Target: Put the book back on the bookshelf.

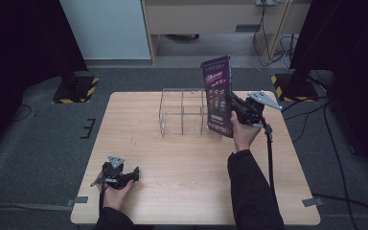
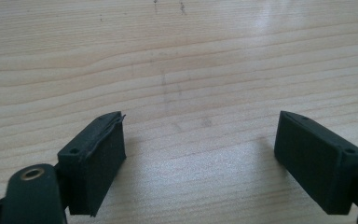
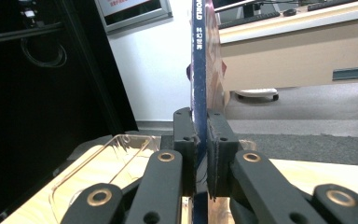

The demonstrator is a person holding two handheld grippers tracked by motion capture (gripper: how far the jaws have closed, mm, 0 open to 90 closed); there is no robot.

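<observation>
A thin purple magazine [image 1: 219,96] stands upright in the air just right of a clear plastic box [image 1: 183,113] at the table's far middle. My right gripper [image 1: 233,106] is shut on the magazine's spine edge. In the right gripper view the blue spine [image 3: 199,60] rises straight up between the two black pads [image 3: 185,135], with the clear box [image 3: 100,161] low on the left. My left gripper [image 1: 133,174] rests near the front left of the wooden table [image 1: 182,182]. Its jaws stand wide apart over bare wood, with nothing between the pads [image 2: 100,161].
The clear box has inner dividers and an open top. A cable [image 1: 270,158] trails from the right gripper along the person's sleeve. Beyond the table are two black stands with yellow-striped bases [image 1: 75,88] and a light wooden desk [image 1: 211,19].
</observation>
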